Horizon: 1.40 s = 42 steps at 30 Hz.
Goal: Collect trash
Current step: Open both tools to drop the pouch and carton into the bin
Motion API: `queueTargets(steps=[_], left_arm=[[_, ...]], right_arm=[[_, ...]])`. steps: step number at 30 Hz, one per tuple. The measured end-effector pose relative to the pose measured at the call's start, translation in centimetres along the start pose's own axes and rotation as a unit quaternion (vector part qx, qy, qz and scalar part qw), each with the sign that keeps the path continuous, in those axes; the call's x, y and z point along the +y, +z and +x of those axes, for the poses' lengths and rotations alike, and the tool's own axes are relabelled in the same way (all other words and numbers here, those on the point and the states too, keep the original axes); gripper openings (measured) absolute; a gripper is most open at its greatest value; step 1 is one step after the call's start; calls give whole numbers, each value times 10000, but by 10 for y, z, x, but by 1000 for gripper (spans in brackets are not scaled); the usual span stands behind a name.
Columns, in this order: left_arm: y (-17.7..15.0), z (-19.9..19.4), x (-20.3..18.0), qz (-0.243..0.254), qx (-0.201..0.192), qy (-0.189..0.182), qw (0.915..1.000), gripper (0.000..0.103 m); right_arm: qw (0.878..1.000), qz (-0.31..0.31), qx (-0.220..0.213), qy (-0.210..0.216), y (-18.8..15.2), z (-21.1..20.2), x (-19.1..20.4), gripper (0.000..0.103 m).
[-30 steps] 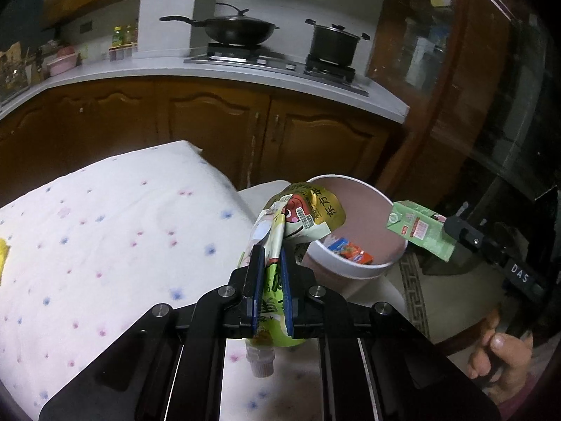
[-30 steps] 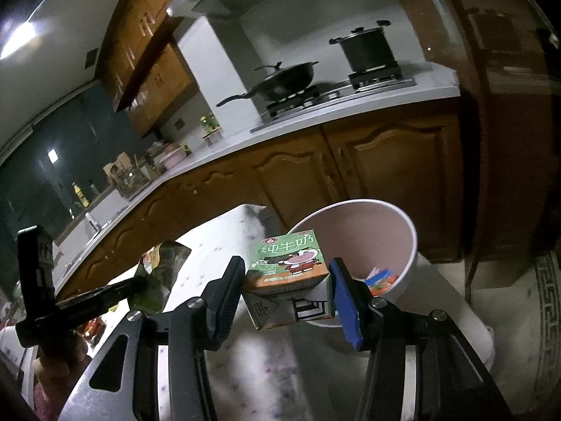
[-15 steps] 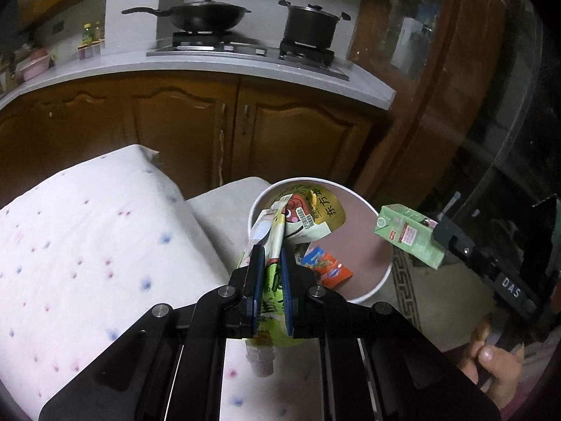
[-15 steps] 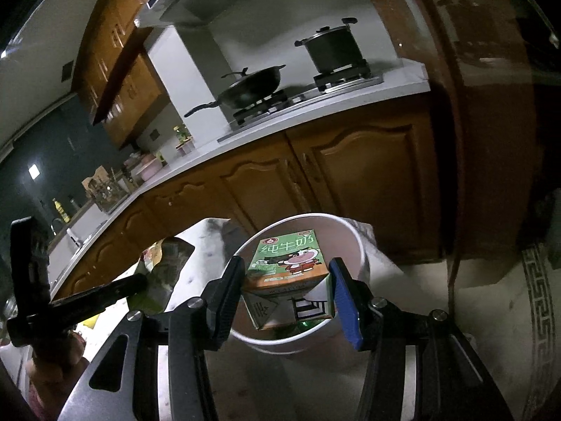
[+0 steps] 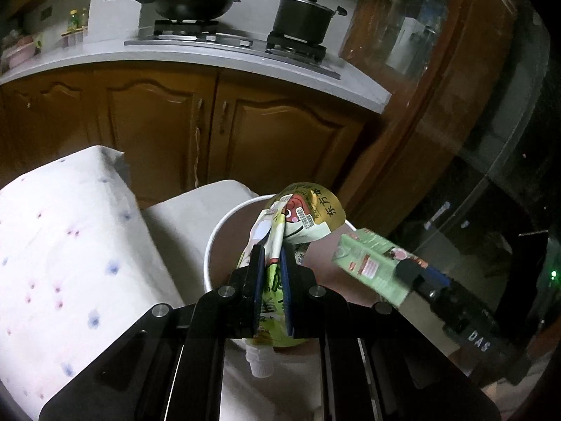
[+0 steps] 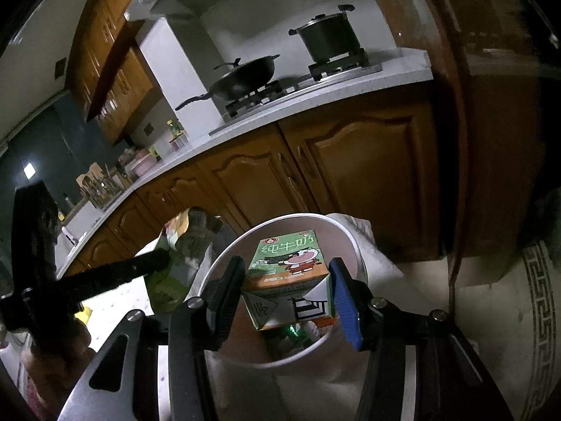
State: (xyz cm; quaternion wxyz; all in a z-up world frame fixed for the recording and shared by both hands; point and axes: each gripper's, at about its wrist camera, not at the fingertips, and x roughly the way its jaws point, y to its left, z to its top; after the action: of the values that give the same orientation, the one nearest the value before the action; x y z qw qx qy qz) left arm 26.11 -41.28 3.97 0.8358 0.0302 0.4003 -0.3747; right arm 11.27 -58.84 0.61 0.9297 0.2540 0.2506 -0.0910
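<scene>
My left gripper (image 5: 270,256) is shut on a crumpled yellow-green drink pouch (image 5: 301,217) and holds it over the white round bin (image 5: 214,242); the pouch's white spout (image 5: 259,361) hangs below the fingers. My right gripper (image 6: 285,277) is shut on a green milk carton (image 6: 289,256) and holds it over the same bin (image 6: 347,238). The carton also shows in the left wrist view (image 5: 371,266), at the bin's right side. The pouch shows in the right wrist view (image 6: 182,245), left of the bin. Other trash lies in the bin's bottom.
A white dotted tablecloth (image 5: 63,245) covers the table left of the bin. Brown kitchen cabinets (image 5: 210,129) and a counter with a wok (image 5: 189,0) and a pot (image 5: 301,17) stand behind. A patterned rug (image 6: 540,298) lies on the floor at right.
Both grippers have moved toward the bin with their loads. The pouch and the carton now hang over the bin's opening, and the bin looks larger and closer in both views.
</scene>
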Motion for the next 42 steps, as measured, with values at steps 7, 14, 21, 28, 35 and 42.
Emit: queueTargets(steps=[7, 14, 21, 28, 35, 42], left_arm=[[2, 23, 0, 0, 198, 33, 9998, 8], [-2, 39, 0, 60, 361, 46, 9993, 9], [-4, 44, 5, -28, 486, 40, 9988, 34], [-9, 33, 14, -105, 364, 91, 9992, 41], [-17, 21, 22, -207, 327, 155, 9991, 42], [-34, -5, 36, -346, 251, 268, 9987, 51]], right_arm=[[9999, 16, 101, -24, 0, 13, -2, 51], [9998, 9, 190, -59, -1, 23, -3, 51], [9995, 145, 289, 59, -2, 30, -6, 54], [9993, 274, 236, 27, -4, 23, -8, 54], [9993, 286, 233, 54, -7, 18, -3, 61], [9994, 242, 221, 136, -13, 9, 10, 71]])
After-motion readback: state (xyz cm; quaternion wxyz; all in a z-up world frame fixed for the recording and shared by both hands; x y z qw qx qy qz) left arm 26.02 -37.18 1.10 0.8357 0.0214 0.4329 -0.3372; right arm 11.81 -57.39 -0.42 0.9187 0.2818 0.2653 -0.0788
